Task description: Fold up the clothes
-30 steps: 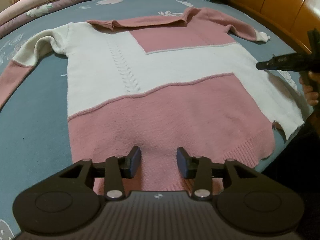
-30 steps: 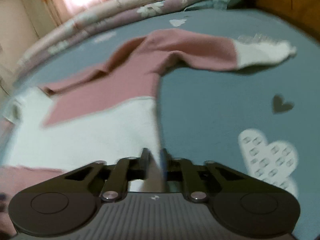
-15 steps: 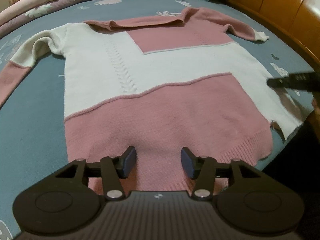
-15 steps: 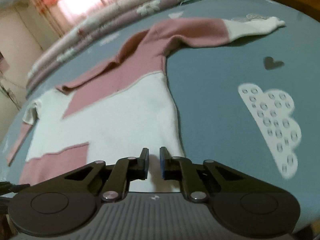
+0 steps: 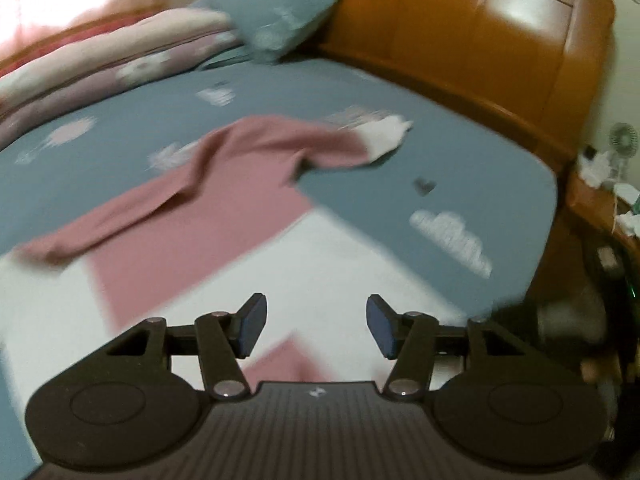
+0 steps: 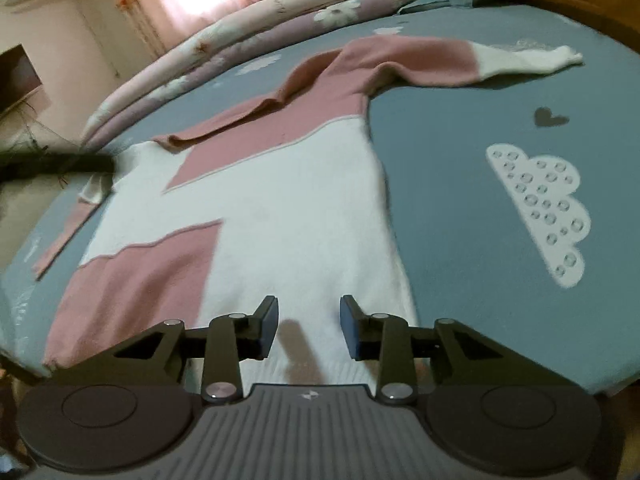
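The sweater [image 6: 280,208] lies flat on the bed [image 6: 460,240], its right side edge running beside a wide bare strip of sheet with a cloud print [image 6: 540,208]; one sleeve [image 6: 460,60] stretches toward the far edge. The headboard [image 5: 460,32] closes the far side. The left gripper [image 5: 316,326] hangs tilted down over the sweater, jaws opening, nothing between them. The right gripper [image 6: 308,328] points down over the white part, jaws opening, free of the cloth.
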Action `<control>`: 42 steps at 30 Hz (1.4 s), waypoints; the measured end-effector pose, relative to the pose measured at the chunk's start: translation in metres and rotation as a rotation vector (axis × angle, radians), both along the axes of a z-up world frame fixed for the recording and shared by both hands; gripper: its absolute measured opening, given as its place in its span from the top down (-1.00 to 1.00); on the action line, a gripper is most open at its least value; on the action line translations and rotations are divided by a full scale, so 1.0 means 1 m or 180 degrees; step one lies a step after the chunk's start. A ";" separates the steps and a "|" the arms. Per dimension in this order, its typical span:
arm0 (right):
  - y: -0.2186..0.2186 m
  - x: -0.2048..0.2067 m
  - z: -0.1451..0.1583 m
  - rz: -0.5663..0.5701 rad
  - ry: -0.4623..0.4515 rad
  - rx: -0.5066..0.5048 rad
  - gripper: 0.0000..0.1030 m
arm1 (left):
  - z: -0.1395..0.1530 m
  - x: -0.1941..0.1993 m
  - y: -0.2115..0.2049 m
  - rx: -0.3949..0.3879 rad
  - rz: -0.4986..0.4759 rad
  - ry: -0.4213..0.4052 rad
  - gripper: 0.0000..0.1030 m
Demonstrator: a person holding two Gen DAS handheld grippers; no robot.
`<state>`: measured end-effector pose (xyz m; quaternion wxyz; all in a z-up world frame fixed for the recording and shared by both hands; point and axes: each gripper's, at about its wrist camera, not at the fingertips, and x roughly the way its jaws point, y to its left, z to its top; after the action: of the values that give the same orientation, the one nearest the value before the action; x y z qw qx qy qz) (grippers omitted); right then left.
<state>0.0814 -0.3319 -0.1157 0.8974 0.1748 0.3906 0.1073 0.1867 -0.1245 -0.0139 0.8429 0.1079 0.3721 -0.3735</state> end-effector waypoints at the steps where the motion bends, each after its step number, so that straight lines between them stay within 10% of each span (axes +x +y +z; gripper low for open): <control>1: -0.002 -0.003 -0.001 -0.0024 -0.0020 0.0048 0.25 | -0.004 0.011 -0.017 -0.0029 -0.0069 0.0055 -0.06; 11: -0.020 -0.011 -0.006 0.0027 -0.0060 0.0298 0.25 | -0.050 0.124 -0.129 -0.0109 0.0140 0.0842 0.40; 19: -0.023 -0.012 -0.004 0.0111 -0.0096 0.0328 0.25 | -0.096 0.163 -0.148 -0.0066 0.0506 0.1504 0.40; 28: -0.056 -0.016 0.013 -0.0224 -0.0473 0.0605 0.50 | -0.064 0.128 -0.131 -0.0313 0.0157 0.1188 0.32; 42: -0.064 0.033 -0.014 -0.0397 -0.0246 0.0363 0.72 | -0.101 0.101 -0.101 -0.0507 0.0155 0.1436 0.33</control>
<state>0.1146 -0.3955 -0.1295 0.9054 0.2453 0.3373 0.0799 0.2873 -0.2257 -0.1152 0.7529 -0.0541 0.5229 -0.3959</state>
